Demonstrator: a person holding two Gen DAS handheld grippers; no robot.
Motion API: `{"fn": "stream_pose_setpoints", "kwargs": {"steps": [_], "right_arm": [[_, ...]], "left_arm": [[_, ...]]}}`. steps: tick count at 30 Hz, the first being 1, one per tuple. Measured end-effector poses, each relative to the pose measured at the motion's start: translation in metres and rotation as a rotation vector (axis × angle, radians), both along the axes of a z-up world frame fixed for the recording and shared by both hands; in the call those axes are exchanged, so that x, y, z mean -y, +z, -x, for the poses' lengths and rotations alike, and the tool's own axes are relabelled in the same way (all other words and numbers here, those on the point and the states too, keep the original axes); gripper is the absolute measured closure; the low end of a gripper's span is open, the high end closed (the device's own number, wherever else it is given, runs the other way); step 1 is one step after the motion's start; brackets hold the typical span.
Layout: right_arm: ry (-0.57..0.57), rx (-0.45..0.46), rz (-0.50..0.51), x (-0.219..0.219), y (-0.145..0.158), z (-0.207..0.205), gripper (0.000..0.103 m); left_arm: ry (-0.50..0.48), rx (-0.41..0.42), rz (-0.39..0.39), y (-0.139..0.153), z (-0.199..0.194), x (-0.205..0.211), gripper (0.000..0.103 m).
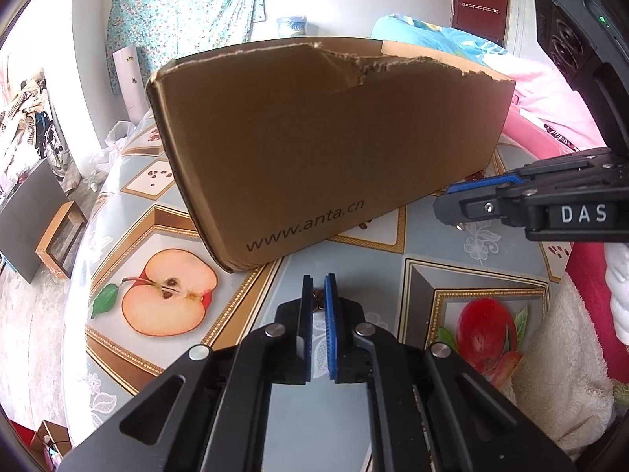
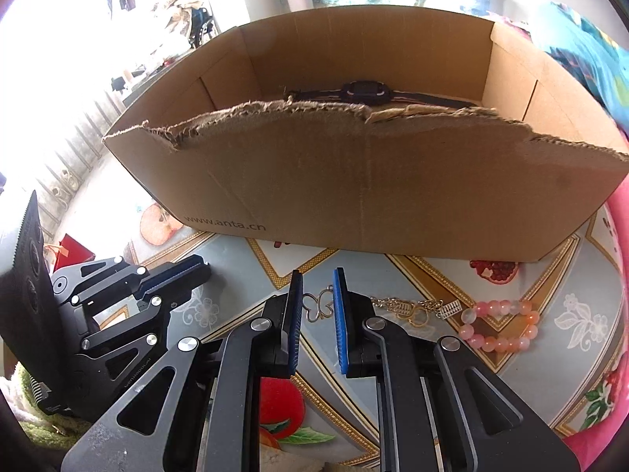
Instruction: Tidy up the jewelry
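Observation:
A torn brown cardboard box (image 2: 354, 181) stands on the fruit-print table, and a dark wristwatch (image 2: 361, 92) lies inside along its far wall. In front of the box my right gripper (image 2: 318, 279) is shut on a gold butterfly charm (image 2: 320, 306). The charm's gold chain (image 2: 409, 306) trails to the right on the table. Beside the chain lies a pink bead bracelet (image 2: 499, 326). My left gripper (image 1: 318, 281) is shut on a small brown flower-shaped piece (image 1: 317, 298), low over the table near the box (image 1: 326, 137). My right gripper (image 1: 444, 198) enters that view from the right.
The table (image 1: 354, 259) has a glossy cover printed with apples and gold frames. A pink cloth (image 2: 617, 314) borders it on the right and a white fluffy towel (image 1: 566, 354) lies at the near edge. My left gripper (image 2: 196, 273) sits close on the left in the right wrist view.

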State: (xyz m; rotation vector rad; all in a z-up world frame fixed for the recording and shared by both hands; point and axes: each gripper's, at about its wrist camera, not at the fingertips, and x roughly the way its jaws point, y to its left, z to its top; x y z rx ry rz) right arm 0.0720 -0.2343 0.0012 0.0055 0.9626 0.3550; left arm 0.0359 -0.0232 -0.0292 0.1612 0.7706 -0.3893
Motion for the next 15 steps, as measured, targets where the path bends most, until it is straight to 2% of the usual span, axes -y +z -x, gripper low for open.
{"fn": "stream_pose_setpoints", "kwargs": {"steps": [8,12,13,15], "right_arm": [[-0.019,0.046,-0.056,0.027,0.019,0.019,0.090],[-0.012,0.056,-0.088,0.031,0.019,0.027,0.090],[-0.010,0.058,-0.093,0.012,0.005,0.026,0.090],[-0.004,0.057,-0.108,0.008,0.001,0.028,0.090]], "left_arm": [[-0.002,0.008,0.004,0.009,0.009,-0.002,0.103],[0.002,-0.020,0.019,0.013,0.012,-0.005,0.102],[0.003,-0.022,0.016,0.013,0.013,-0.004,0.101],[0.004,-0.023,-0.005,0.013,0.013,-0.003,0.090]]}}
